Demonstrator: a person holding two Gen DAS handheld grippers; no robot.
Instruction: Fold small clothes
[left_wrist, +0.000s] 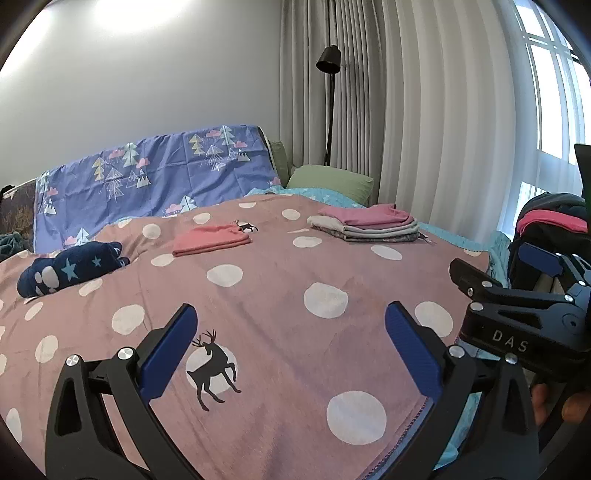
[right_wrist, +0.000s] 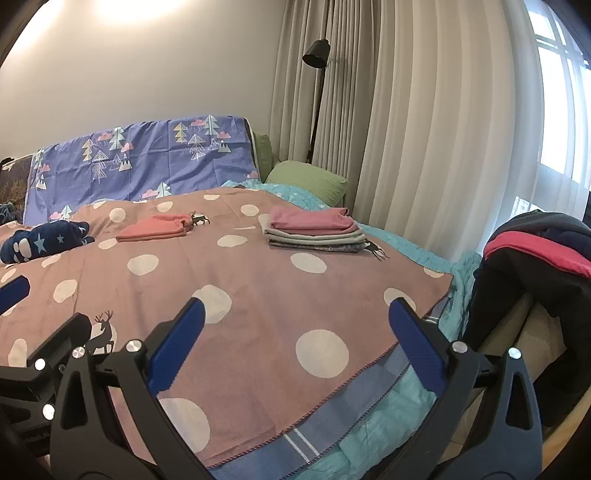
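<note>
Hovering near the blanket (right_wrist: 258, 302) edge, both grippers' fingers (left_wrist: 173, 350) (right_wrist: 417, 343) spread (nothing held).

Bed is wearing a pink polka-dot blanket (left_wrist: 273, 295) with deer prints, teal sheet (right_wrist: 391, 410) showing at its near and right edges. Lying on the blanket: 1 folded coral garment (left_wrist: 212, 240) mid-far, 1 stack of folded clothes (left_wrist: 365, 223), pink on top, far right, well apart from it. Navy star-print bundle (left_wrist: 70, 271) sitting far left. Green pillow (left_wrist: 330, 182) lying at the head.
</note>
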